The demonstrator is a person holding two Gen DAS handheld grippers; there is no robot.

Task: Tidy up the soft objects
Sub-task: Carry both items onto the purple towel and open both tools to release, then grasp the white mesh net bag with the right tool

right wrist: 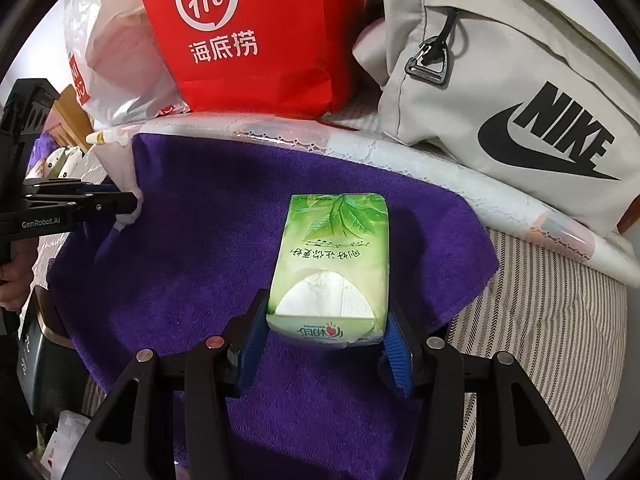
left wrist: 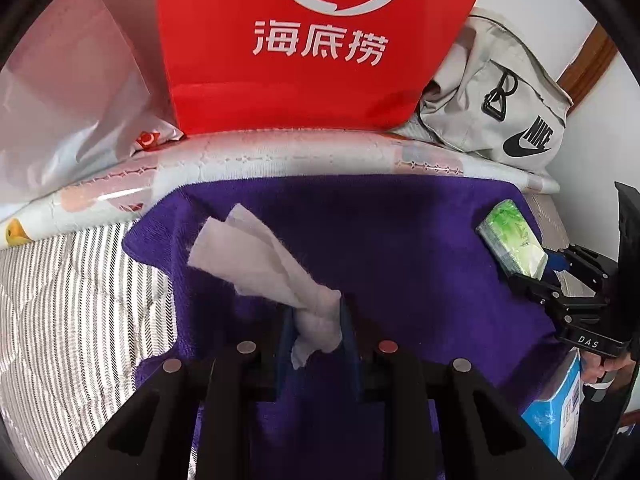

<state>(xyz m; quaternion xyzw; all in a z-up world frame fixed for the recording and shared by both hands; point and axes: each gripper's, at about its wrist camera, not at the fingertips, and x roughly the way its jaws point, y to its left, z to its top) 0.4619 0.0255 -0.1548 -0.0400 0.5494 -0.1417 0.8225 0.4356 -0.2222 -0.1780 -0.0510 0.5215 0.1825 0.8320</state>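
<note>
A purple towel [left wrist: 400, 248] lies spread on a striped bed; it also shows in the right wrist view [right wrist: 200, 248]. My left gripper [left wrist: 316, 332] is shut on a white tissue [left wrist: 256, 256], which trails up and left above the towel. My right gripper [right wrist: 326, 340] is shut on the near end of a green tissue pack [right wrist: 332, 256] that rests on the towel. In the left wrist view the pack [left wrist: 512, 240] and the right gripper [left wrist: 560, 280] are at the right. In the right wrist view the left gripper [right wrist: 128, 204] is at the left edge.
A red paper bag [left wrist: 312, 40] stands behind the towel, with a white plastic bag [left wrist: 60, 100] to its left and a grey Nike bag [right wrist: 520, 92] to its right. A rolled patterned sheet [left wrist: 280, 156] lies along the towel's far edge. A blue box [left wrist: 560, 412] is at the right.
</note>
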